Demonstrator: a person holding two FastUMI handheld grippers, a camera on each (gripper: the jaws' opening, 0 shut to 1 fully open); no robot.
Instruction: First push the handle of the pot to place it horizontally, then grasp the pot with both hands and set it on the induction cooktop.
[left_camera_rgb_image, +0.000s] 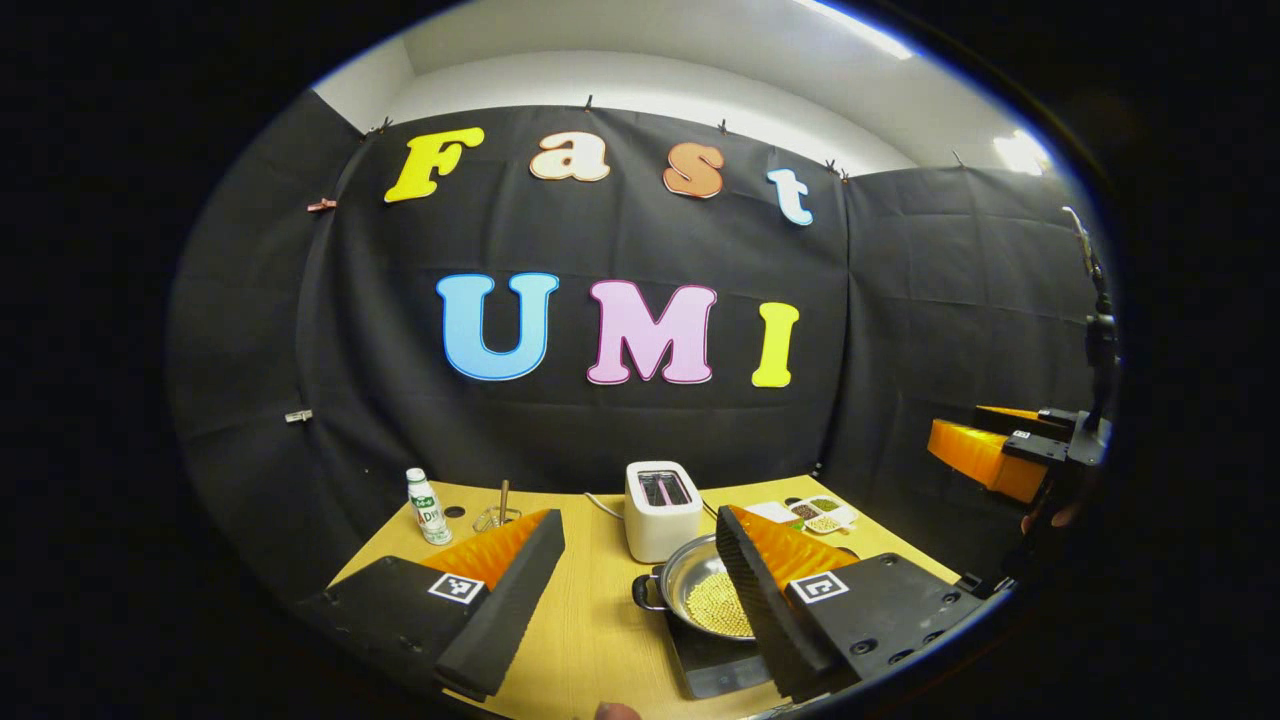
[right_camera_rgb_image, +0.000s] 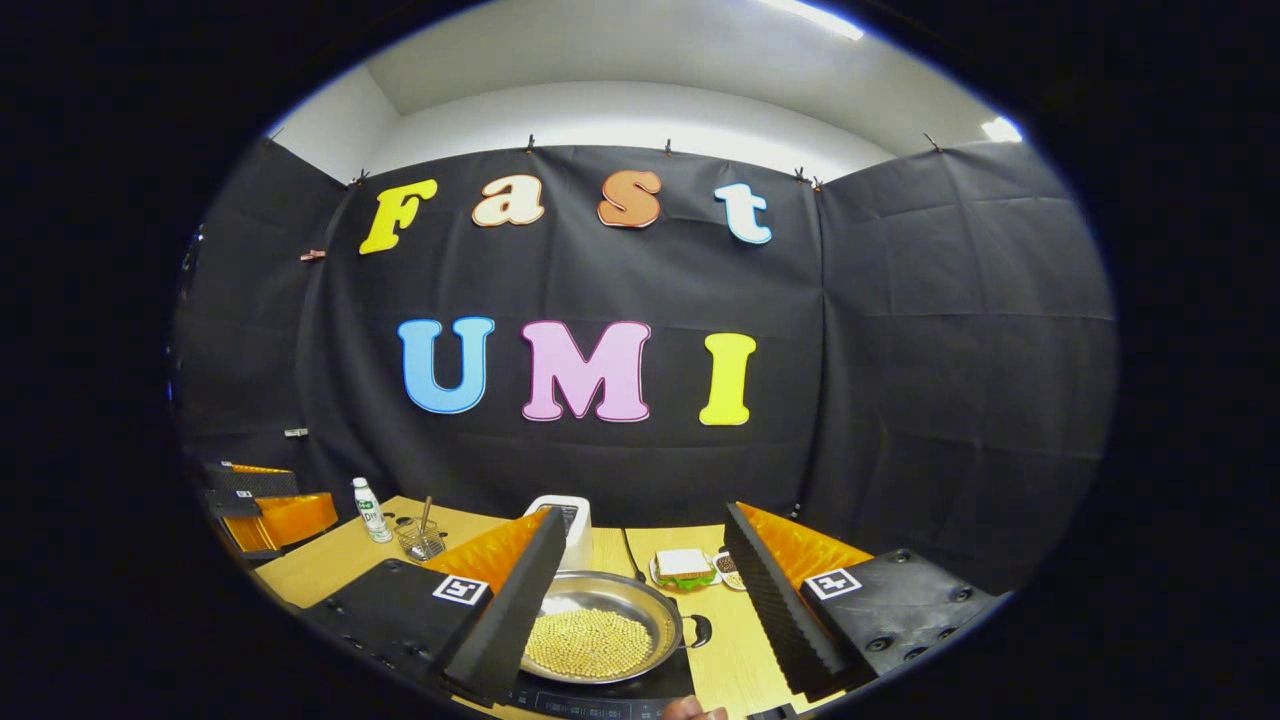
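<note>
A steel pot (left_camera_rgb_image: 690, 590) holding yellow beans sits on the black induction cooktop (left_camera_rgb_image: 715, 668), its small side handle (left_camera_rgb_image: 645, 592) pointing left. In the right gripper view the pot (right_camera_rgb_image: 600, 625) shows its other handle (right_camera_rgb_image: 702, 630) on the right, with the cooktop (right_camera_rgb_image: 600, 702) under it. My left gripper (left_camera_rgb_image: 640, 525) is open, held above and in front of the pot with nothing between its fingers. My right gripper (right_camera_rgb_image: 643, 520) is open too, hovering clear of the pot. Each gripper also appears in the other's view, the right one (left_camera_rgb_image: 1000, 455) and the left one (right_camera_rgb_image: 265, 510).
On the wooden table (left_camera_rgb_image: 590, 620) behind the pot stands a white toaster (left_camera_rgb_image: 660, 508). A small bottle (left_camera_rgb_image: 428, 505) and a glass holder (left_camera_rgb_image: 497, 517) stand at the back left. A sectioned tray of grains (left_camera_rgb_image: 822, 515) and a plate with a sandwich (right_camera_rgb_image: 685, 568) lie at the back right.
</note>
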